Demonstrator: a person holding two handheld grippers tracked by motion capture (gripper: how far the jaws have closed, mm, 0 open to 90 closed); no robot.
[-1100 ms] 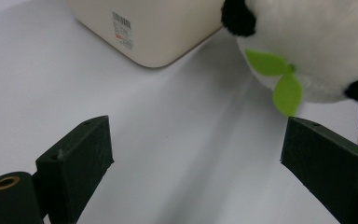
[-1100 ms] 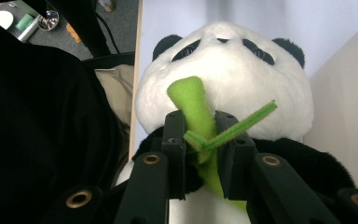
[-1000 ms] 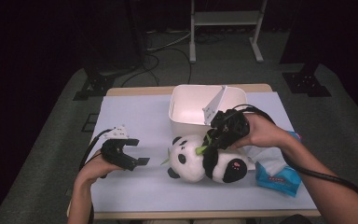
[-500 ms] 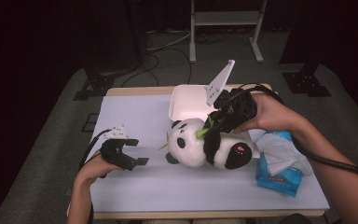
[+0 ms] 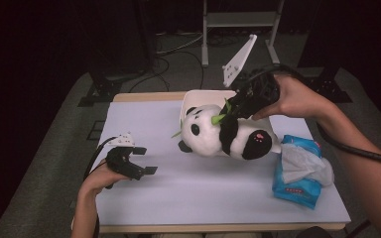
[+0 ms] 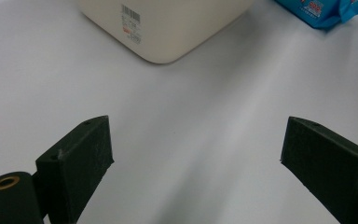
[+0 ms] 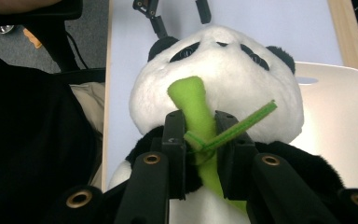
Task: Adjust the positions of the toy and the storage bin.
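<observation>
Slippage worried me: my right gripper (image 7: 200, 154) pinched only the panda (image 5: 225, 136)'s green stalk (image 7: 193, 109) above the bin (image 5: 191, 99); left gripper (image 5: 138, 166) sat wide open, empty.

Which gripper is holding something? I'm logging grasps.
The right gripper: it is shut on the green felt bamboo stalk of the black-and-white plush panda; the left gripper is open.
</observation>
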